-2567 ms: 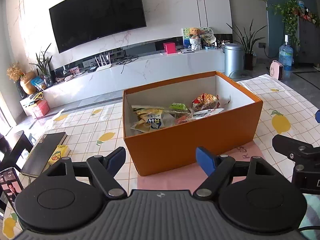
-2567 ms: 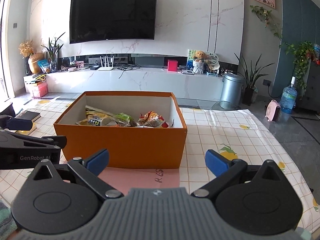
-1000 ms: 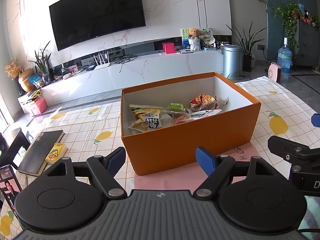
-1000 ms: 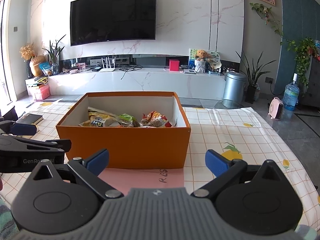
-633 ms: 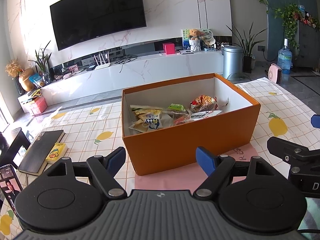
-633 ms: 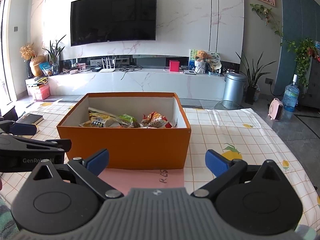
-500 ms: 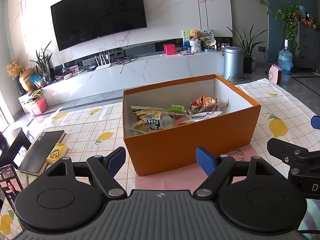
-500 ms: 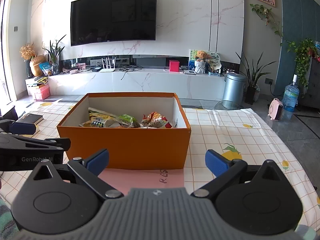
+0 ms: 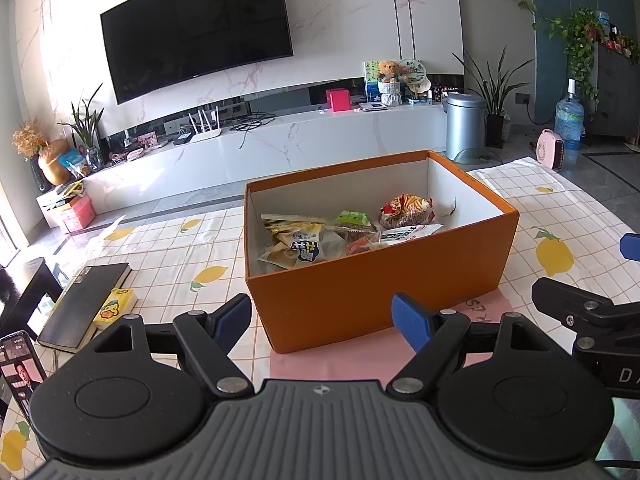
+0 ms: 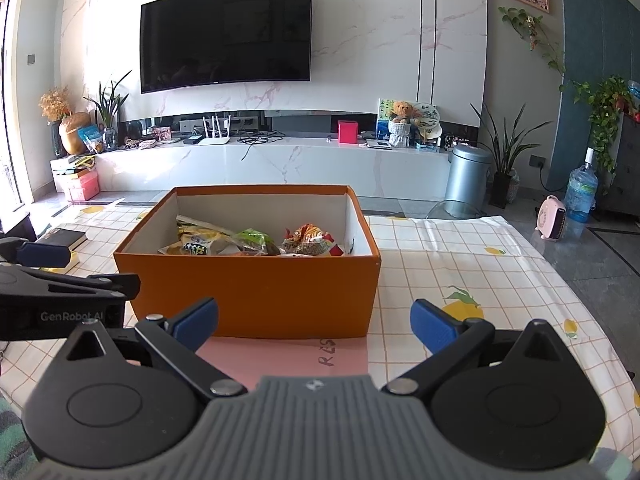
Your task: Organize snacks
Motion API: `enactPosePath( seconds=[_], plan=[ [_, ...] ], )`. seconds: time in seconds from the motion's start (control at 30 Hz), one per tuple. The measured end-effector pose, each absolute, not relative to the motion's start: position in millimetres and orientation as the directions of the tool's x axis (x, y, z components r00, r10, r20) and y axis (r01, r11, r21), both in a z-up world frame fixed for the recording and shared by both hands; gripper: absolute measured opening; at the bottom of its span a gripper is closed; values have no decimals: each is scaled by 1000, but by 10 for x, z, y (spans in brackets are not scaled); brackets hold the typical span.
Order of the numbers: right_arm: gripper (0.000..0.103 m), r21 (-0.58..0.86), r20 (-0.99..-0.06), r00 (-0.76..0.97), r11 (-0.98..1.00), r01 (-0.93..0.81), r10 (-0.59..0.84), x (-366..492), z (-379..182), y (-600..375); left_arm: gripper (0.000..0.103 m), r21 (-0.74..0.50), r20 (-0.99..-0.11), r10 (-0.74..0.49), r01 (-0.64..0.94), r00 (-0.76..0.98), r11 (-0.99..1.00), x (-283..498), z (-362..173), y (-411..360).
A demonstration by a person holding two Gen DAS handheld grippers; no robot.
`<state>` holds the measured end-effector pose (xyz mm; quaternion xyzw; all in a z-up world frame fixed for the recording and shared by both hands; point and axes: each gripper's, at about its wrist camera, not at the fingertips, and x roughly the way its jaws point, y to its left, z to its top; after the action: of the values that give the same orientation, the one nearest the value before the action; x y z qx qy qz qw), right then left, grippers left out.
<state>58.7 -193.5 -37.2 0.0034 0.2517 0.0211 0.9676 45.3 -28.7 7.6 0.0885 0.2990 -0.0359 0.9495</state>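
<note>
An open orange box [image 9: 384,280] [image 10: 256,292] stands on a pink sheet [image 9: 352,360] on the table. Inside lie several snack packets: a yellow one [image 9: 298,240] [image 10: 200,242], a green one [image 9: 352,218] [image 10: 254,238] and a red-orange one [image 9: 406,208] [image 10: 308,238]. My left gripper [image 9: 322,318] hangs open just in front of the box, nothing between its blue pads. My right gripper [image 10: 314,320] is open too, facing the box's near wall, empty. Each gripper shows at the edge of the other's view.
The table wears a checked cloth with lemon prints [image 10: 460,264]. At the left lie a black book [image 9: 84,304], a small yellow pack [image 9: 114,308] and a phone [image 9: 20,372]. Beyond the table are a TV wall, a white console and a metal bin [image 10: 466,176].
Both grippers have drifted very slightly; the box sits marginally differently in each view. Both stayed open and empty, and the snacks have not moved.
</note>
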Motion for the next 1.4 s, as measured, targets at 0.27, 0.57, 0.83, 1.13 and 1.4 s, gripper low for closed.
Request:
enactPosePath(
  seconds=[0.27, 0.57, 0.83, 1.13, 1.4],
  plan=[
    [99, 17, -487, 873, 999, -39, 43, 586, -372, -1938, 94, 148, -573, -14, 121, 819, 982, 450, 84, -293],
    [99, 16, -489, 871, 999, -42, 45, 588, -372, -1939, 94, 153, -572, -13, 122, 820, 981, 449, 109, -294],
    [99, 16, -496, 867, 999, -46, 48, 595, -380, -1930, 94, 157, -569, -13, 124, 823, 980, 442, 118, -302],
    [99, 17, -501, 864, 999, -47, 50, 600, -391, -1926, 94, 148, -570, -19, 125, 821, 981, 441, 110, -297],
    [99, 22, -505, 862, 999, -47, 51, 604, -396, -1929, 94, 143, -573, -25, 130, 819, 981, 450, 102, -291]
  ],
)
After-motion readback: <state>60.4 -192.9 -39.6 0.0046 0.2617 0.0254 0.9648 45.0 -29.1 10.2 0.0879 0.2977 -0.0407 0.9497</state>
